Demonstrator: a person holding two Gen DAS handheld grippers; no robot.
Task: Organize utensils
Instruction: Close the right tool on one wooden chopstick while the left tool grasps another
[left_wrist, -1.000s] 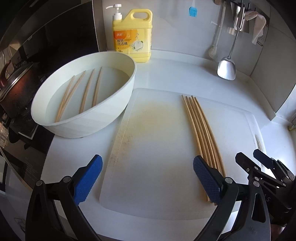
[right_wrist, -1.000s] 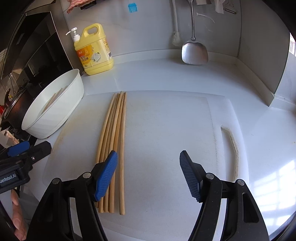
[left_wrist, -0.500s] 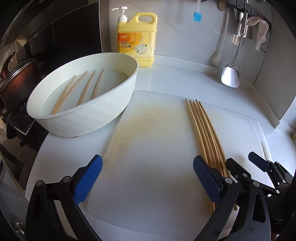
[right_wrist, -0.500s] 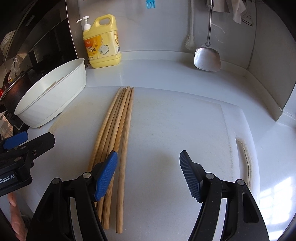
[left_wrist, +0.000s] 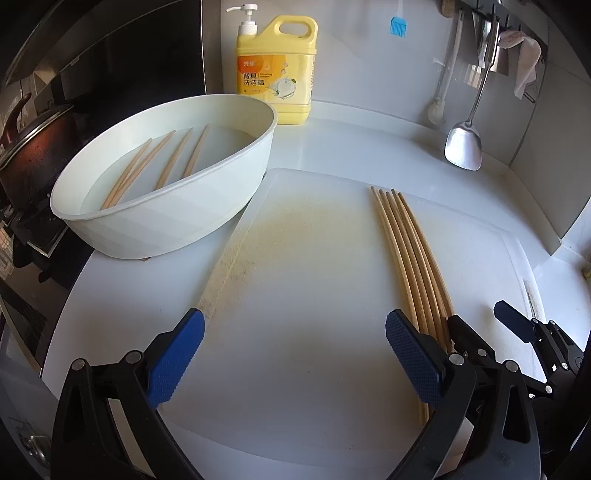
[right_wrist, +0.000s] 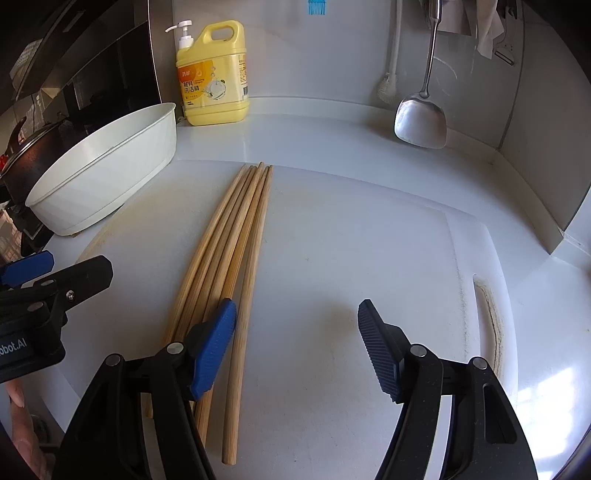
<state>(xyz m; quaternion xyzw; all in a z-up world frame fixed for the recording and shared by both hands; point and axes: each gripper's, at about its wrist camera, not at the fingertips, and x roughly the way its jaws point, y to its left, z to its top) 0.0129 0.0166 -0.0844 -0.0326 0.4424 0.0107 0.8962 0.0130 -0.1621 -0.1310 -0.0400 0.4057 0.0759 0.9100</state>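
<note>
Fingers (left_wrist: 177, 354) of both grippers spread wide, empty; right gripper (right_wrist: 297, 345) hides near ends of the chopsticks (right_wrist: 236, 240).

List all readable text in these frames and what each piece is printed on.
"洗洁精", with "餐具" above it: front label of the yellow detergent bottle.
"obot.AI", cut off at the frame edge: body of the left gripper.
Small print and barcode on the bottle's side label: too small to read.
</note>
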